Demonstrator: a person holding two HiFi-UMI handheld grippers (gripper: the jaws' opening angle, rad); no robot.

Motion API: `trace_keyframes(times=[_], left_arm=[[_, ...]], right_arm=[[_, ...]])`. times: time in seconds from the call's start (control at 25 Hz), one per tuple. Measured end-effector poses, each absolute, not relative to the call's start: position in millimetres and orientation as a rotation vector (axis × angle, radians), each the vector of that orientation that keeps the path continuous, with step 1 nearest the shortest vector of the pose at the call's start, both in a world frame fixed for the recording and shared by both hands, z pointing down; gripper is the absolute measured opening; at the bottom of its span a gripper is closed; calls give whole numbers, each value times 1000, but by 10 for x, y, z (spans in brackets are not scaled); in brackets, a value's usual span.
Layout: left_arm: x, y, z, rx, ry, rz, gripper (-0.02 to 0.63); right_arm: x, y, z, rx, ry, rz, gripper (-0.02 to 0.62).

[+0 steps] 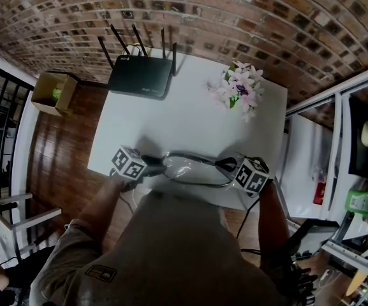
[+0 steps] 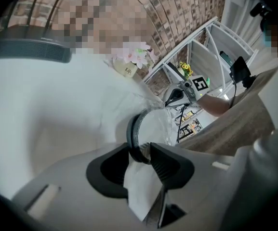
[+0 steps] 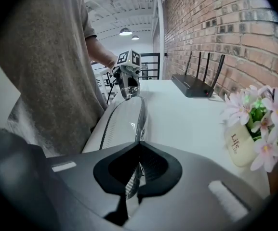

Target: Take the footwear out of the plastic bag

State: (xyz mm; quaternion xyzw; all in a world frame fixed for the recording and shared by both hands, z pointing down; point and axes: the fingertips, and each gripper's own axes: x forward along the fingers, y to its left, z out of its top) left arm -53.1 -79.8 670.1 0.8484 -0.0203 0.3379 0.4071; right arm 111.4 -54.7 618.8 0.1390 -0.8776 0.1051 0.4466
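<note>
White footwear with a dark rim [image 1: 190,169] lies in a clear plastic bag along the near edge of the white table [image 1: 190,107]. My left gripper [image 1: 155,164] is at its left end. In the left gripper view the left gripper [image 2: 139,153] has its pads closed on the dark rim of the footwear [image 2: 151,126], with a white sheet below the jaws. My right gripper [image 1: 225,166] is at the right end. The right gripper [image 3: 139,148] is shut on the thin plastic bag film, and the footwear [image 3: 124,119] stretches away toward the left gripper [image 3: 126,76].
A black router [image 1: 140,75] with antennas stands at the table's far edge, and a pot of pink flowers [image 1: 240,89] at the far right. A cardboard box [image 1: 53,91] sits on the wooden floor to the left. White shelving [image 1: 337,145] is at the right.
</note>
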Motion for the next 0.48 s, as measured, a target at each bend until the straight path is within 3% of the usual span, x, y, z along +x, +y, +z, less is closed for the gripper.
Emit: trace_keyframes(times=[0.48], left_arm=[[-1039,-988,6630,2136,-115,869,140]], right_arm=[[1119,-566,6234,337,-2161,259,14]])
